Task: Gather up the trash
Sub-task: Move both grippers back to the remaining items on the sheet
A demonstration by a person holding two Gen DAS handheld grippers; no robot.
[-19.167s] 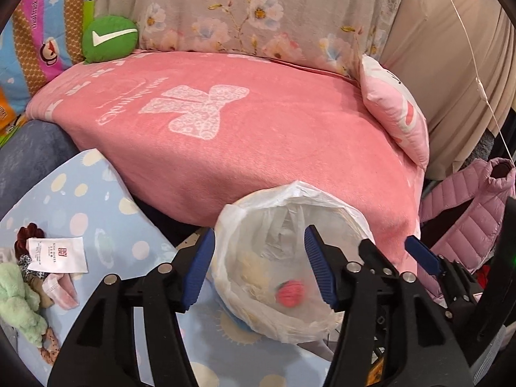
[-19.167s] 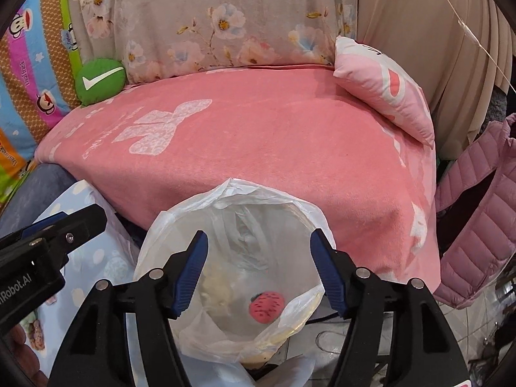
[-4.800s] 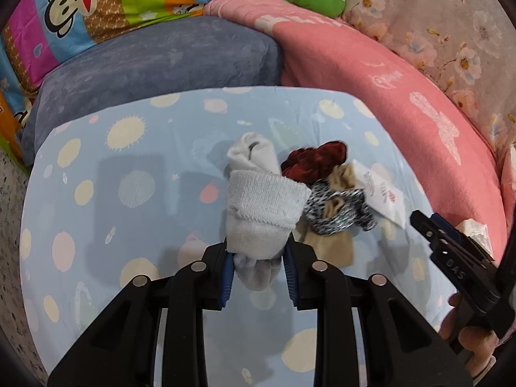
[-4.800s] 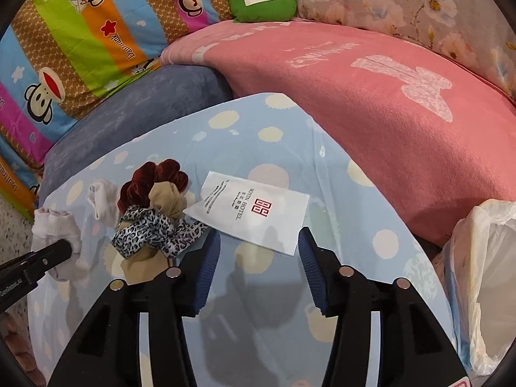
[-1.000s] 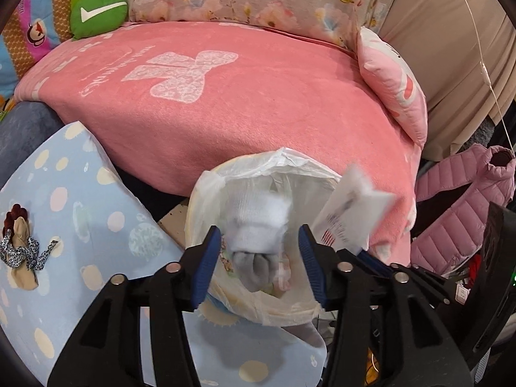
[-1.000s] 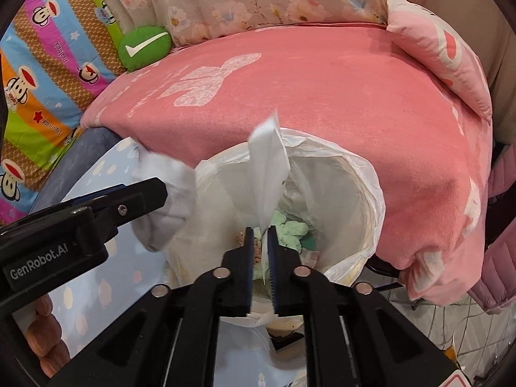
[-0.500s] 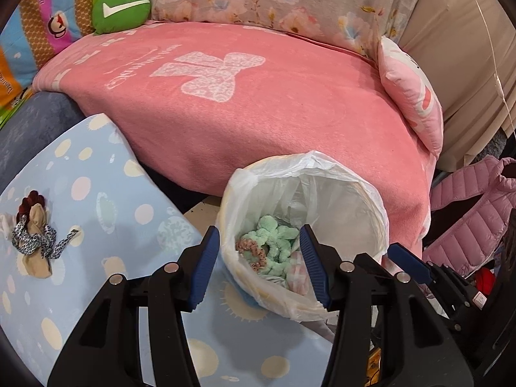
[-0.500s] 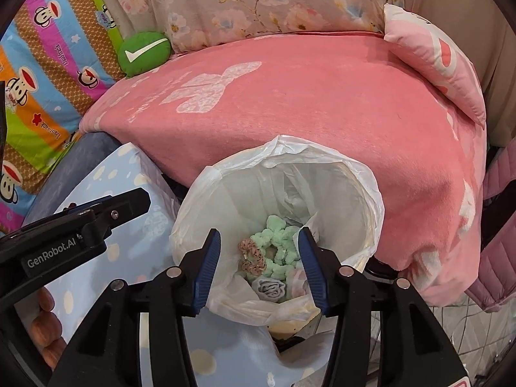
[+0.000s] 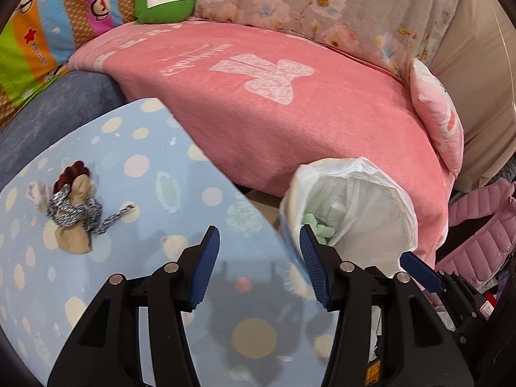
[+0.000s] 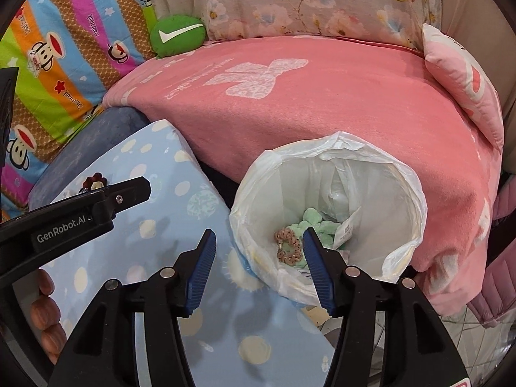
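Note:
A bin lined with a white plastic bag (image 9: pixel 396 200) stands beside the pink-covered sofa. In the right wrist view the bag (image 10: pixel 409 180) holds a green fluffy piece (image 10: pixel 317 221), a brown scrunchie (image 10: pixel 288 245) and a white paper tag (image 10: pixel 346 229). A heap of scrunchies (image 9: pixel 74 213) lies on the blue dotted tabletop (image 9: pixel 154 167). My left gripper (image 9: pixel 259 242) is open and empty above the table's edge, left of the bin. My right gripper (image 10: pixel 258 245) has its jaws opening, with nothing between them, over the bin's near-left rim.
A pink blanket (image 9: pixel 290 113) covers the sofa behind the bin, with a green cushion (image 9: pixel 164 1) and a pink pillow (image 9: pixel 435 119) on it. A pink padded jacket (image 9: pixel 483 225) hangs at the right. A person's fingers (image 10: pixel 45 306) hold the left gripper.
The grey sock and the white paper tag have gone from the jaws over the bin. The right gripper went from shut to open. Both views have shifted left towards the table.

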